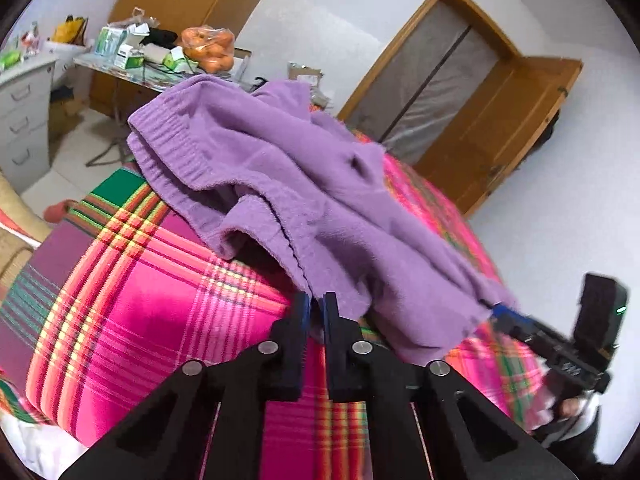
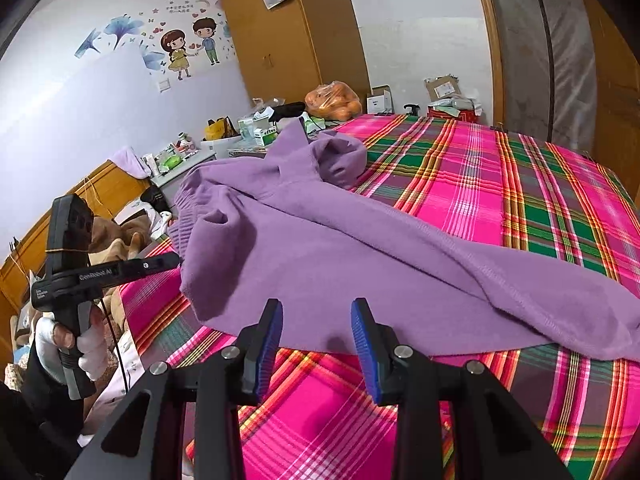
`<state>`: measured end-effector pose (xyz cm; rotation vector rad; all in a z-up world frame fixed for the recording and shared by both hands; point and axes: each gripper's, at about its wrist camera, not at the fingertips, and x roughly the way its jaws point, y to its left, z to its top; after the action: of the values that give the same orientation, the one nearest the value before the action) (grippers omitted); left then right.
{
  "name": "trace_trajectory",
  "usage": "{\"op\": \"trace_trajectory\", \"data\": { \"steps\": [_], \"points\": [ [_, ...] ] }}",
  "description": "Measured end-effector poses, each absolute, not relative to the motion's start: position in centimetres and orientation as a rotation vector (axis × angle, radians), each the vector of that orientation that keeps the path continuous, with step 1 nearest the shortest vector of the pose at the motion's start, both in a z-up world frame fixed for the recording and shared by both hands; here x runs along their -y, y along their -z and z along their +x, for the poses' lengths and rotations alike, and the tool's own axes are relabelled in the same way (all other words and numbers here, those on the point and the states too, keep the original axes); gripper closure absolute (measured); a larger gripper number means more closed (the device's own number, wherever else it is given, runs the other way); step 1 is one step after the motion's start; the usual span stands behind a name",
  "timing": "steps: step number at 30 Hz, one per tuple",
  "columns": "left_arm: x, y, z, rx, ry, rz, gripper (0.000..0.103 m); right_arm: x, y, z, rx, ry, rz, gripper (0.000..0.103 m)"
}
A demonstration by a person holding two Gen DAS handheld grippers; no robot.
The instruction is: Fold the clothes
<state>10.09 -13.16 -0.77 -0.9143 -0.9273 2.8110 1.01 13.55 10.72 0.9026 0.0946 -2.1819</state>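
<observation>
A purple knit sweater (image 1: pixel 300 168) (image 2: pixel 320 248) lies crumpled across a bed with a pink, green and orange plaid cover (image 1: pixel 140 300) (image 2: pixel 480 184). My left gripper (image 1: pixel 317 300) is shut, with the sweater's near edge pinched between its tips. In the right wrist view it (image 2: pixel 174 262) meets the sweater's left corner, held by a gloved hand (image 2: pixel 68 340). My right gripper (image 2: pixel 316 314) stands open just over the sweater's near hem, with nothing pressed between its blue pads. In the left wrist view it (image 1: pixel 496 312) sits at the sweater's right edge.
Beyond the bed stands a cluttered desk with a bag of oranges (image 1: pixel 208 46) (image 2: pixel 334 100) and boxes. A grey drawer cabinet (image 1: pixel 24 112) is at the left and a wooden door (image 1: pixel 500 120) at the right. A wardrobe (image 2: pixel 272 40) stands against the far wall.
</observation>
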Motion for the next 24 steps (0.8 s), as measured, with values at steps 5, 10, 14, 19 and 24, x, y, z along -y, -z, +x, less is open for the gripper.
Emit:
{"op": "trace_trajectory", "data": {
  "steps": [5,10,14,19,24],
  "points": [
    [13.4,0.7,10.3,0.959,-2.802,-0.911,0.093,-12.7,-10.8,1.7,-0.115,2.14,0.89,0.059],
    [14.1,1.1,10.5,0.972,-2.853,-0.976,0.063,-10.0,-10.5,2.8,-0.164,2.041,0.87,0.055],
    [13.8,1.5,9.2,0.995,-2.788,-0.989,0.06,-8.1,-9.7,3.0,-0.194,1.984,0.876,0.054],
    [13.3,1.7,7.4,1.043,-2.738,-0.976,0.061,-6.6,-9.0,2.8,-0.222,1.95,0.891,0.054],
    [14.0,1.5,7.3,1.069,-2.759,-0.927,0.095,-5.6,-8.1,2.8,-0.26,1.934,0.906,0.054]
  ]
}}
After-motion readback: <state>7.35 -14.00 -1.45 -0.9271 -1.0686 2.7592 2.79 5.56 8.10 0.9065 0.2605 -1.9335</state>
